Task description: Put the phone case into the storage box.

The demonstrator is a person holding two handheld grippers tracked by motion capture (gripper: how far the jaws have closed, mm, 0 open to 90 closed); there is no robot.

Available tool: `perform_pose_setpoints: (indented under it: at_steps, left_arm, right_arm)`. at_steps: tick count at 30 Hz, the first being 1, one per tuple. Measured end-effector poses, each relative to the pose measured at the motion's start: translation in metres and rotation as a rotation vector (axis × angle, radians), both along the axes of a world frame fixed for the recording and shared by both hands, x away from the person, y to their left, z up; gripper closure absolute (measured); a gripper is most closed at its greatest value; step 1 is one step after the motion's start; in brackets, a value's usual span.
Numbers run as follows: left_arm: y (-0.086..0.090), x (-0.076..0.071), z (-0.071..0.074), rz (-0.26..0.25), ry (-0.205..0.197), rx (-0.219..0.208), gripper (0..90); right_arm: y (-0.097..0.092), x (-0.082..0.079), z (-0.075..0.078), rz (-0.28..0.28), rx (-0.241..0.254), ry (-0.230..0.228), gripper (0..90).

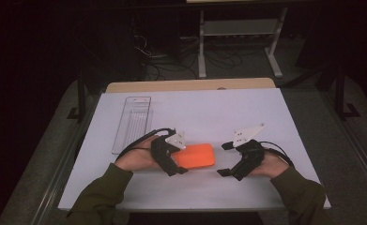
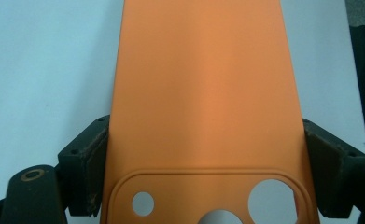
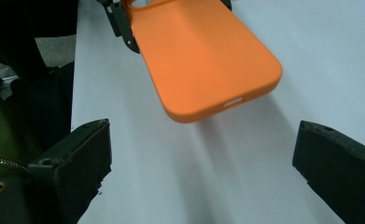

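An orange phone case (image 1: 196,155) hangs just above the white table, back side up, its camera cut-outs toward my left hand. My left gripper (image 1: 179,161) is shut on it, the pads pressing both long edges near the camera end (image 2: 208,116). My right gripper (image 1: 225,159) stands open to the right of the case, its jaws wide apart and nothing between them. In the right gripper view the case (image 3: 203,60) floats ahead of the open jaws (image 3: 201,163), its charging-port end pointing at them and its shadow on the table below.
A clear plastic tray (image 1: 133,123) lies at the back left of the white table (image 1: 218,108). A wooden board edge (image 1: 190,85) borders the far side. Beyond stand a white metal frame (image 1: 240,33) and cables on the dark floor.
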State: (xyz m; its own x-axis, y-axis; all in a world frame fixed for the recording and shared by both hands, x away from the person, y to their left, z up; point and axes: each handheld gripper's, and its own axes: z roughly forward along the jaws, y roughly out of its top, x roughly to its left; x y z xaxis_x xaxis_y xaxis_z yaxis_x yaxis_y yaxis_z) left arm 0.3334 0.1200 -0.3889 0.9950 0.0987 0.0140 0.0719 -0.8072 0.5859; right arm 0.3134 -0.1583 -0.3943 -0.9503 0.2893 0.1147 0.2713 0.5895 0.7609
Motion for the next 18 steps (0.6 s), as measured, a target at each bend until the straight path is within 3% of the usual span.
perform_pose_setpoints:
  at_steps: [10, 11, 18]
  left_arm:
    - [-0.005, -0.010, 0.000, -0.043, 0.024, -0.026, 15.5]
    - [-0.005, -0.010, 0.000, -0.046, 0.027, -0.027, 15.5]
    - [-0.007, -0.012, 0.000, -0.062, 0.024, -0.026, 15.4]
  right_arm:
    - [0.010, 0.003, -0.001, 0.066, 0.005, -0.006, 1.7]
    - [0.011, 0.005, -0.002, 0.087, -0.002, -0.036, 1.6]
    - [0.017, 0.008, -0.002, 0.122, 0.006, -0.050, 1.4]
